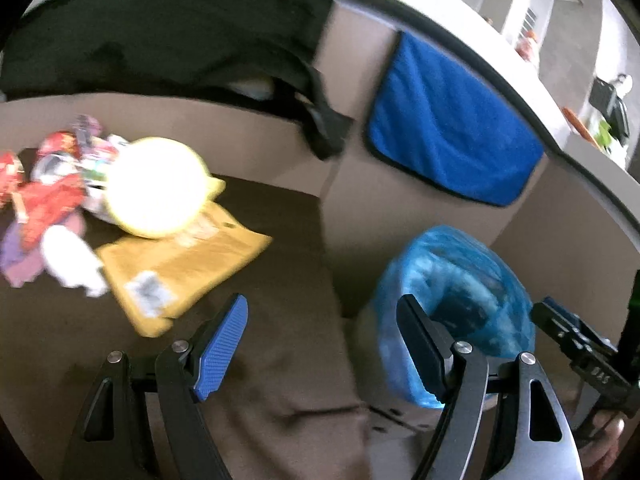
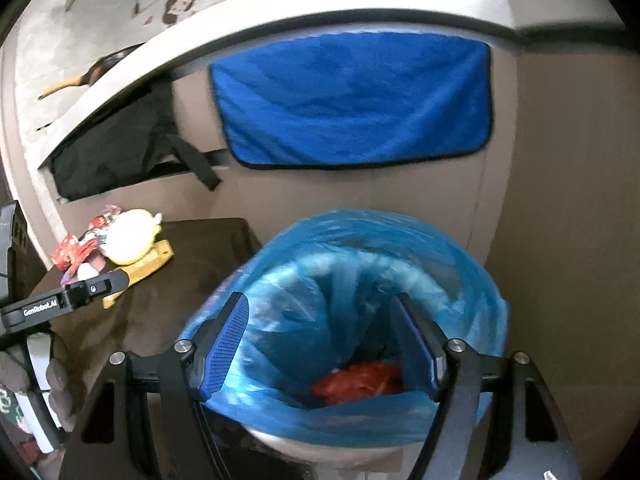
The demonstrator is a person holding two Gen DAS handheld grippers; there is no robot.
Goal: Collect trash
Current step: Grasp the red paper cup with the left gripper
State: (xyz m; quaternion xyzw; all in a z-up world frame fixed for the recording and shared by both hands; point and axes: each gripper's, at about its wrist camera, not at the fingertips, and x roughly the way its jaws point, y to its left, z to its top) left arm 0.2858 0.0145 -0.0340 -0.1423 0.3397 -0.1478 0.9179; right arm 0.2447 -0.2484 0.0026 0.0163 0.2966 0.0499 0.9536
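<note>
Against the beige wall hangs one fuzzy blue towel (image 2: pixel 352 100), below it one crinkly blue-lined bin (image 2: pixel 360 280) holding one red wrapper (image 2: pixel 356 386), both the left gripper (image 1: pixel 322 344) and right gripper (image 2: pixel 320 344) gaping wide, empty.

At the left of the frame a dark brown table (image 2: pixel 192 280) carried a yellow padded envelope (image 1: pixel 180 264), with a blurred heap of what looked like red wrappers (image 1: pixel 44 196) beside it.
</note>
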